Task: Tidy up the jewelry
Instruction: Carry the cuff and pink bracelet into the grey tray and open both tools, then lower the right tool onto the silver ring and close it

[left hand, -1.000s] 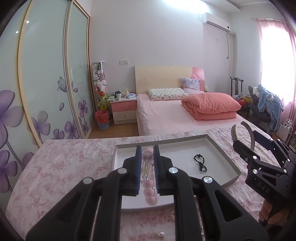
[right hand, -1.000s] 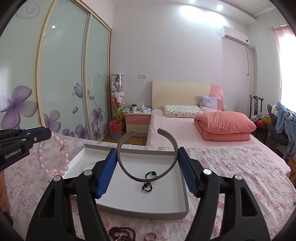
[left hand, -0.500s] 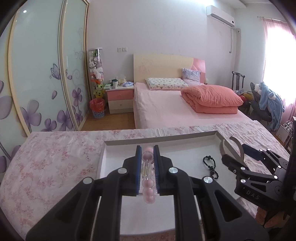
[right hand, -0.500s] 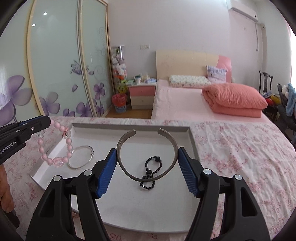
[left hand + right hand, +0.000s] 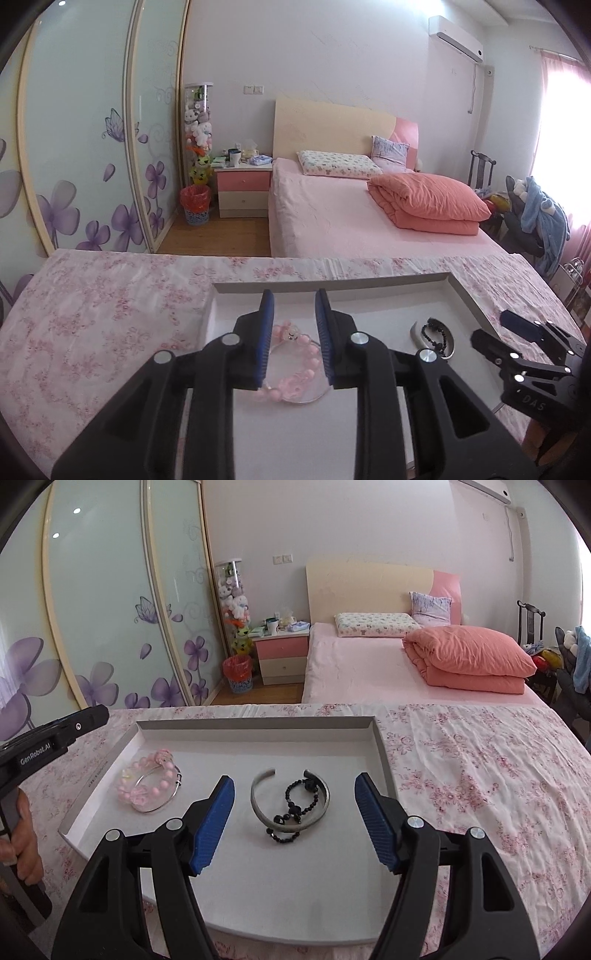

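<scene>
A white tray (image 5: 258, 725) with a grey rim lies on the flowered cloth. My left gripper (image 5: 293, 299) hovers over the tray's left part and its jaws are opening. The pink bead bracelet (image 5: 295, 378) lies loose on the tray floor below them, and neither pad touches it. It rests across a thin silver bangle (image 5: 162, 805). My right gripper (image 5: 294, 778) stands open and wide. The grey cuff bangle (image 5: 258, 801) lies flat on the tray between its fingers, clear of both pads. The cuff sits over a black bead bracelet (image 5: 293, 806).
The pink floral tablecloth (image 5: 461, 768) covers the table around the tray. A person's hand (image 5: 22, 830) holds the left gripper's handle at the lower left. Beyond the table's far edge stand a pink bed (image 5: 369, 672) and a sliding wardrobe (image 5: 110, 609).
The left jaws have parted and the pink bracelet has dropped onto the tray. The grey cuff has left the right gripper and lies on the black beads. Both grippers came lower over the tray.
</scene>
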The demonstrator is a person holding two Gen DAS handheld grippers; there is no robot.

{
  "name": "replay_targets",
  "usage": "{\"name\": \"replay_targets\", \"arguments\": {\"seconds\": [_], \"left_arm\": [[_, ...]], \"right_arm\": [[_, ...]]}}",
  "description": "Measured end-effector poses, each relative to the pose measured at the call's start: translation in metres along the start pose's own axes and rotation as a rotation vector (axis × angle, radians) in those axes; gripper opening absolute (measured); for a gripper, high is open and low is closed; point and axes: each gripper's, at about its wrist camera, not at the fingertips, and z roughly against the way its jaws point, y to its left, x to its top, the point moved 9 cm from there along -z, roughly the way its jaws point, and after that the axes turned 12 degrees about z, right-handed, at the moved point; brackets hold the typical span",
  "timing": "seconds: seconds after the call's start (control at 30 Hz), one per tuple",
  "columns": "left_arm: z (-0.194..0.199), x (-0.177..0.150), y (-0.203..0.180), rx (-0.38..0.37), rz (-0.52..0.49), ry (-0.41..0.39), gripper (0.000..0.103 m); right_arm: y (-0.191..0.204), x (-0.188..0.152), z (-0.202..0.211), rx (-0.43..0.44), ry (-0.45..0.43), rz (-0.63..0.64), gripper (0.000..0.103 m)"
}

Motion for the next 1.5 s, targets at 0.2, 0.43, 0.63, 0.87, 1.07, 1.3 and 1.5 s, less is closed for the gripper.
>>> {"name": "replay_targets", "arguments": {"seconds": [0.2,0.43,0.63,0.87,1.07,1.3,1.5], "left_arm": [[0.025,-0.002,0.017,0.028,0.006,-0.012,0.025],[0.064,-0.027,0.030,0.032,-0.008,-0.009,0.033],[0.095,-0.066,0.042,0.014,-0.024,0.031,0.040],[0.112,-0.104,0.048,0.001,-0.042,0.086,0.050],[0.112,-0.121,0.040,-0.017,-0.080,0.127,0.054],[0.105,-0.137,0.027,-0.036,-0.116,0.174,0.059],[0.102,-0.145,0.021,-0.043,-0.128,0.197,0.063]], "right_arm": [[-0.001,-0.003,0.025,-0.014,-0.021,0.002,0.068],[0.003,-0.023,0.053,-0.009,-0.007,0.023,0.062],[0.010,-0.067,0.059,0.026,0.102,0.041,0.046],[0.015,-0.104,0.056,0.058,0.207,0.025,0.043],[0.024,-0.114,0.050,0.057,0.246,0.060,0.038],[0.023,-0.114,0.040,0.031,0.277,0.073,0.027],[0.021,-0.116,0.044,-0.002,0.282,0.084,0.023]]}}
